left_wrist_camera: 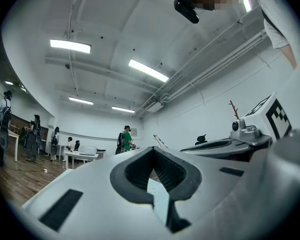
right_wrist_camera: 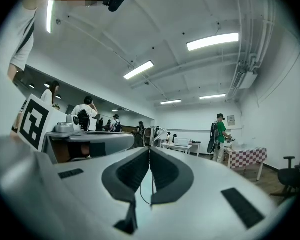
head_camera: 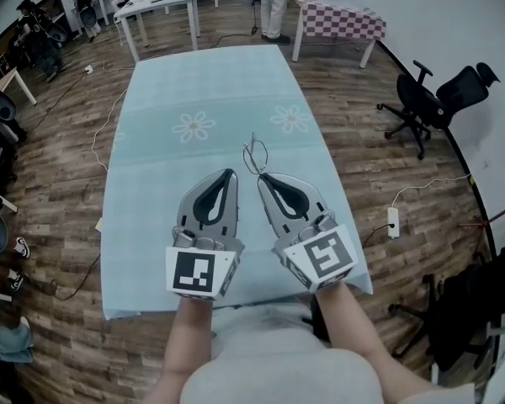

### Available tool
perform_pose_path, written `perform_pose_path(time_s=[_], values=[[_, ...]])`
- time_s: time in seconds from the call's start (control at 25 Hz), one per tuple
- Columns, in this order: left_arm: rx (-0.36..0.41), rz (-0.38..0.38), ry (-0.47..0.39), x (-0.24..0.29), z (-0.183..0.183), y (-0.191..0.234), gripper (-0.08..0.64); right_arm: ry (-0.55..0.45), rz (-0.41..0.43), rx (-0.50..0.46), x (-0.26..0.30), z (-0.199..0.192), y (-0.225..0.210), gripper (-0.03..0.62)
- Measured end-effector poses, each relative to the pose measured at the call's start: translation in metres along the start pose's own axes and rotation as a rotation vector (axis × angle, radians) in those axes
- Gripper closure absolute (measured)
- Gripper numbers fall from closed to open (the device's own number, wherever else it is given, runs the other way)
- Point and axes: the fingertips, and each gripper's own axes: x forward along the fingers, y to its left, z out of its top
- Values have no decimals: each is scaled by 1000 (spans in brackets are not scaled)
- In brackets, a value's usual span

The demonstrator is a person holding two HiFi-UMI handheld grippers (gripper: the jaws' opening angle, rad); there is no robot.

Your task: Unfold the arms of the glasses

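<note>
The glasses (head_camera: 254, 153) are thin wire-framed and stand up in the air above the light blue flowered tablecloth (head_camera: 202, 82). My right gripper (head_camera: 260, 176) is shut on them at its tip. In the right gripper view a thin wire runs down between the closed pads, and the frame (right_wrist_camera: 157, 133) sticks up just past the tip (right_wrist_camera: 149, 150). My left gripper (head_camera: 231, 173) sits close beside it on the left, shut with nothing between its pads (left_wrist_camera: 151, 150). From the left gripper view the glasses (left_wrist_camera: 160, 141) show as a thin line to the right, near the right gripper's body (left_wrist_camera: 230, 144).
The table is narrow, with its edges close on both sides of the grippers. Black office chairs (head_camera: 433, 99) stand on the wooden floor to the right, with a power strip (head_camera: 393, 220) nearer. White tables (head_camera: 156, 2), a checkered table (head_camera: 341, 21) and people are at the far end.
</note>
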Motion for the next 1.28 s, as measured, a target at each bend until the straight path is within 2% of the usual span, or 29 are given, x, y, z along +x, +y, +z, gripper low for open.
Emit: perform_pose_path(time_s=[0.24, 0.44, 0.64, 0.88, 1.28], values=[[-3, 8, 5, -4, 0, -1, 552, 29, 29, 32, -6, -5, 0, 581], [-4, 4, 27, -3, -6, -4, 552, 12, 26, 183, -9, -11, -8, 581], [0, 0, 24, -2, -7, -8, 552, 8, 19, 264, -13, -21, -12, 581], [-5, -2, 22, -1, -9, -7, 552, -49, 13, 421, -14, -19, -18, 581], [-27, -16, -9, -2, -9, -8, 552, -129, 30, 631, -14, -20, -16, 581]])
